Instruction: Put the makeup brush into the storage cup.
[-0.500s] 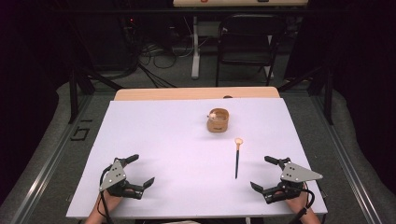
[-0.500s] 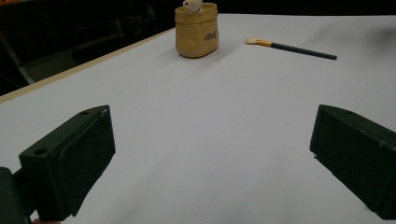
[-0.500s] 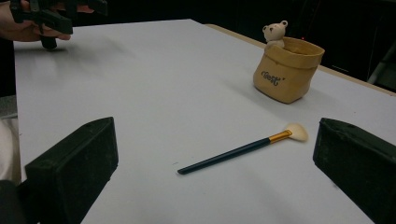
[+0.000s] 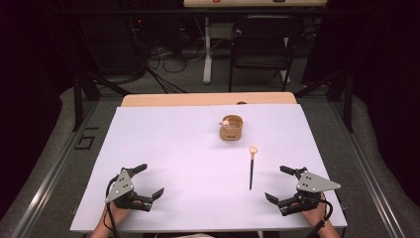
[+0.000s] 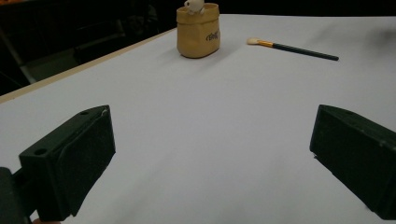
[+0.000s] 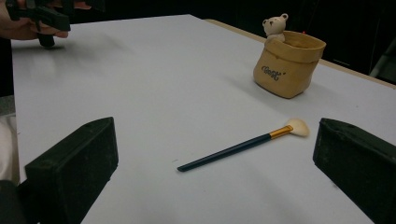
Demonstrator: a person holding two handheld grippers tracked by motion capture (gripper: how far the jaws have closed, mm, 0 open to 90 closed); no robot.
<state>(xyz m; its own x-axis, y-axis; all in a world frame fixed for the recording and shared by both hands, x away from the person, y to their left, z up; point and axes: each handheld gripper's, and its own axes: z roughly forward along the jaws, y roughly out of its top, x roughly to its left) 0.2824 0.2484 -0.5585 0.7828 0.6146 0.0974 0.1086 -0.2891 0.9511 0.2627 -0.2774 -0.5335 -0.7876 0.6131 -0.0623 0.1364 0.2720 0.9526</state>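
Jaws of both grippers are standing spread, empty: right gripper (image 4: 286, 188) lying near the brush (image 4: 251, 169), left gripper (image 4: 147, 181) resting well apart.

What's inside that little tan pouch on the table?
A small white teddy bear pokes its head above the rim of the tan pouch. The pouch wall covers the bear's body and anything else lower down inside.

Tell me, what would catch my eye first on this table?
Probably the small tan pouch with a little toy bear peeking over its rim, standing toward the far middle of the white table. Just in front of it, apart from it, lies a slim makeup brush, its pale bristles pointing toward the pouch. Near the front edge, the left gripper and right gripper wait wide open, holding nothing.
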